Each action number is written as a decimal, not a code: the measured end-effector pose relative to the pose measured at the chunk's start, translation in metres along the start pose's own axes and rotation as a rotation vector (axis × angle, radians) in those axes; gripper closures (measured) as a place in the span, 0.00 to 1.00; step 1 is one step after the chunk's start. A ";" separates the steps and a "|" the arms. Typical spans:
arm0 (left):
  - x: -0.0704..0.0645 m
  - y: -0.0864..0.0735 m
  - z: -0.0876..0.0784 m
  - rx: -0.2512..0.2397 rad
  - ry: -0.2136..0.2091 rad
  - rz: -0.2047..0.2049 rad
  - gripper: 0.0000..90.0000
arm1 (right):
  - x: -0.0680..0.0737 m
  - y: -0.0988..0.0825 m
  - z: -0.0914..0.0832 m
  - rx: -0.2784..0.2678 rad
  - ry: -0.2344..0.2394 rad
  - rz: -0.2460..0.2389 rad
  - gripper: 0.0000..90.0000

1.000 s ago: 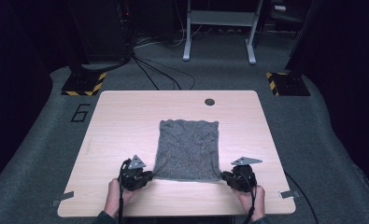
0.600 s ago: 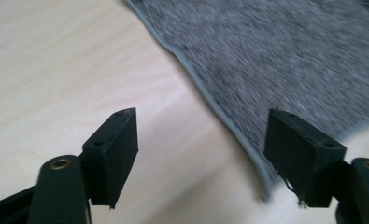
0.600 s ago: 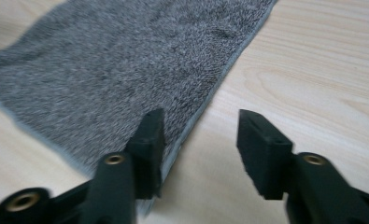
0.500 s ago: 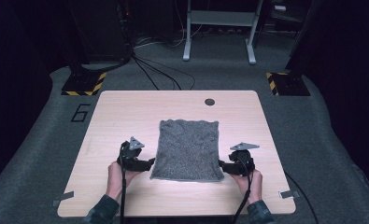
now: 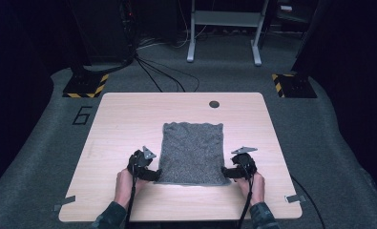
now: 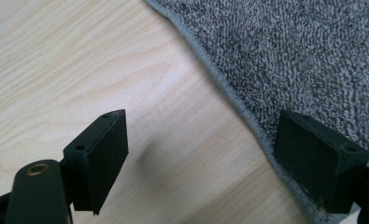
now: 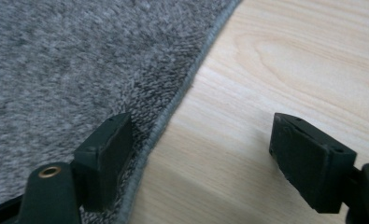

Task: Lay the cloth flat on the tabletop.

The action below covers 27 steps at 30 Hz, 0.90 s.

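L gripper (image 5: 153, 175) and R gripper (image 5: 225, 172) at the near corners of the grey towel (image 5: 192, 151) — jaws on both have just been opening, now wide, nothing pinched; hems lie between them. Towel flat mid-table (image 5: 129, 119), shifted slightly away from the person vs a sec ago. Looks like release done — re-grip likely next.

Your left hand (image 5: 125, 183) holds the left hand-held gripper (image 5: 153, 175) low, its tips pointing inward to your right. Its jaws have just been opening and stand wide apart with nothing pinched between them. Your right hand (image 5: 254, 185) mirrors it: the right hand-held gripper (image 5: 225, 172) points inward to your left, jaws likewise just opened and gaping. Both forearms reach in, level and parallel.
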<state>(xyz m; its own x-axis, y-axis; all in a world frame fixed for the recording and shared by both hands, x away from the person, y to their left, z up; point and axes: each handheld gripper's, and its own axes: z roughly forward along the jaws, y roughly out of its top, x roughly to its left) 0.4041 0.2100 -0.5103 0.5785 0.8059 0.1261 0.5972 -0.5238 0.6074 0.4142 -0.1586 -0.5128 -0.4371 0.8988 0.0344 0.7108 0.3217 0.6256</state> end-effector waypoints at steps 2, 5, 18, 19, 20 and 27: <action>-0.002 -0.001 -0.002 0.001 0.008 0.011 0.19 | -0.001 0.000 0.000 0.000 -0.007 -0.007 0.24; -0.006 -0.004 -0.005 0.003 0.024 0.023 0.19 | -0.002 -0.001 0.000 0.001 -0.015 -0.017 0.23; -0.017 -0.021 -0.018 -0.010 0.023 0.026 0.19 | -0.001 -0.015 -0.010 -0.025 -0.025 -0.028 0.23; -0.018 -0.022 -0.019 -0.012 0.025 0.028 0.19 | -0.001 -0.017 -0.011 -0.021 -0.020 -0.031 0.23; -0.018 -0.023 -0.020 -0.007 0.018 0.026 0.19 | -0.001 -0.018 -0.011 -0.028 -0.017 -0.034 0.23; -0.018 -0.025 -0.022 -0.006 0.024 0.021 0.19 | 0.005 -0.026 -0.016 -0.032 -0.010 -0.035 0.23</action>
<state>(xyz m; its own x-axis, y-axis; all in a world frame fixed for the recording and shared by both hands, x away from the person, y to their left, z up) 0.3665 0.2145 -0.5110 0.5769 0.8014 0.1577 0.5820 -0.5388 0.6091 0.3844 -0.1672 -0.5163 -0.4552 0.8904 0.0044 0.6771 0.3430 0.6511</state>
